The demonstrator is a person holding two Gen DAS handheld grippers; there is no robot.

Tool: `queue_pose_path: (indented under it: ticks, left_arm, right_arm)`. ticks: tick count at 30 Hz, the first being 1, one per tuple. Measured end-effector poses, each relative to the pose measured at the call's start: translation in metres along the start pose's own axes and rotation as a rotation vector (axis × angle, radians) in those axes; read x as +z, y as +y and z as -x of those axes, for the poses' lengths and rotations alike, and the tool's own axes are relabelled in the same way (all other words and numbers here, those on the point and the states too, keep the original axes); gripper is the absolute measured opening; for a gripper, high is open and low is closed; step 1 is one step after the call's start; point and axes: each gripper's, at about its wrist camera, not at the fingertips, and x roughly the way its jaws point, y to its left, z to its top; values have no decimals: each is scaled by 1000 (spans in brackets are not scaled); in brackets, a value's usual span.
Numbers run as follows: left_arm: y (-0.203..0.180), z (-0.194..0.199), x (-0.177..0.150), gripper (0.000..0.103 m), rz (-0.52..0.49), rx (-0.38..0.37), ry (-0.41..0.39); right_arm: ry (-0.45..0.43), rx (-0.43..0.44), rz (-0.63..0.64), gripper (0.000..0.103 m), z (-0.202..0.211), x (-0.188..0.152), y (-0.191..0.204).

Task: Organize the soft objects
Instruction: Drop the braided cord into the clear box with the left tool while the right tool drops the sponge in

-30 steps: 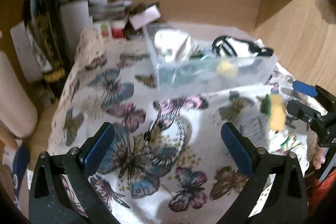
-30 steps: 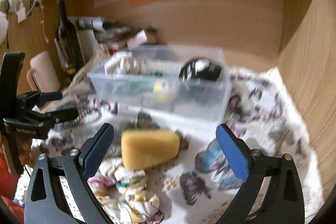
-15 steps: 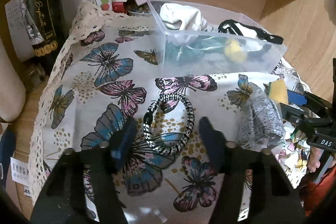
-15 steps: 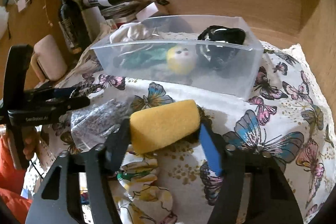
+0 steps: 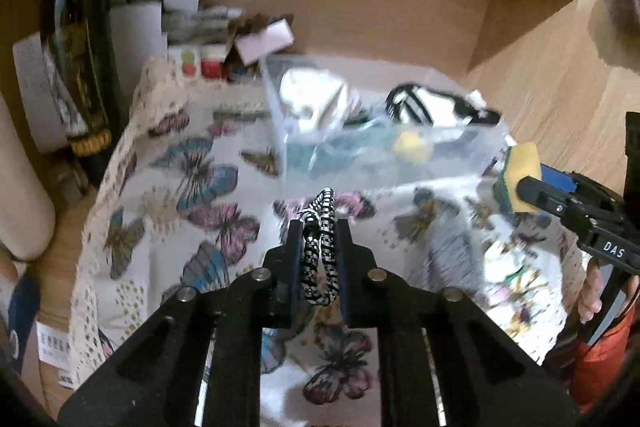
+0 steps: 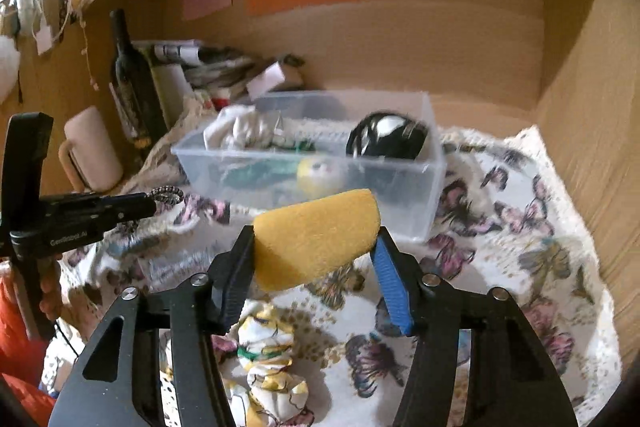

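left wrist view blurred, left gripper (image 5: 319,227) jaws clamp hair tie (image 5: 320,247), right gripper (image 6: 314,247) jaws squeeze sponge (image 6: 316,231)

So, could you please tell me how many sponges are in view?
1: the yellow sponge, held off the butterfly cloth in the right tongs, in front of the clear bin. Others may be hidden inside.

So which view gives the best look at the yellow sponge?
The right wrist view: the yellow sponge sits large and central, clamped between the right gripper fingers. The left wrist view shows only its end at the right edge, small and partly blocked by those fingers.
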Motion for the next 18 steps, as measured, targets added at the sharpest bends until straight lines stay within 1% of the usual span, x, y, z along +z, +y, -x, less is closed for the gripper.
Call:
queue_pose_path:
  ticks: [6,8,14,18]
  left_arm:
    - [-15,19,24,14,-45,-13,-88]
    - [-19,22,35,14,-47,-20,-111]
    - [-25,24,60,14,-52,-33,-154]
    - [-29,17,77,14,-57,-48,-161]
  right_arm:
    - [-73,-13,17,54,13,19,3]
    - [-94,-13,20,54,16,25,3]
    - [-148,-16,41,54,14,50,7]
    - [-157,-26,56,54,4,63,7]
